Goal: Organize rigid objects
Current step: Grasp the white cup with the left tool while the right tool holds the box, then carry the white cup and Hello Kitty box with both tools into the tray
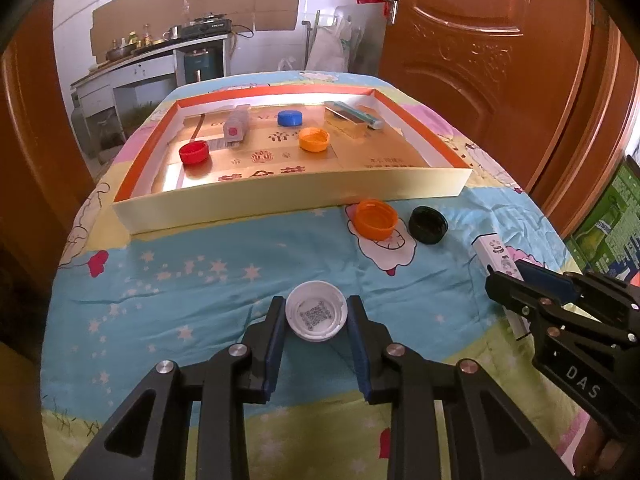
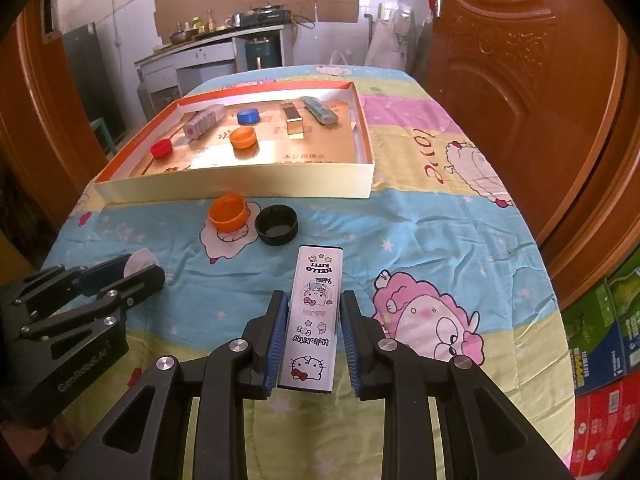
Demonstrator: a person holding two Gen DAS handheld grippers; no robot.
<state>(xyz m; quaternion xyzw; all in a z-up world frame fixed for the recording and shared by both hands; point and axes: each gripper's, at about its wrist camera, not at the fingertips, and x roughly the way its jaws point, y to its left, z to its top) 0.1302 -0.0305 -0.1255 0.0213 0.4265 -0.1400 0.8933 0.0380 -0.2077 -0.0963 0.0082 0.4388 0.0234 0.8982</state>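
Two grippers work near the front edge of the worktop: the left gripper (image 1: 316, 316) has its jaws pinching a white cap (image 1: 316, 317), and the right gripper (image 2: 314, 336) clamps a slim white case (image 2: 314, 316). Both look bound for the shallow box (image 1: 288, 202) beyond, where caps already lie gathered.

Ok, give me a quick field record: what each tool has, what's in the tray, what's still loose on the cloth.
left tool: closed on white cap, resting on cloth
right tool: closed on Hello Kitty box
tray: red cap, blue cap, orange cap, three small boxes
loose on cloth: second orange cap, black cap
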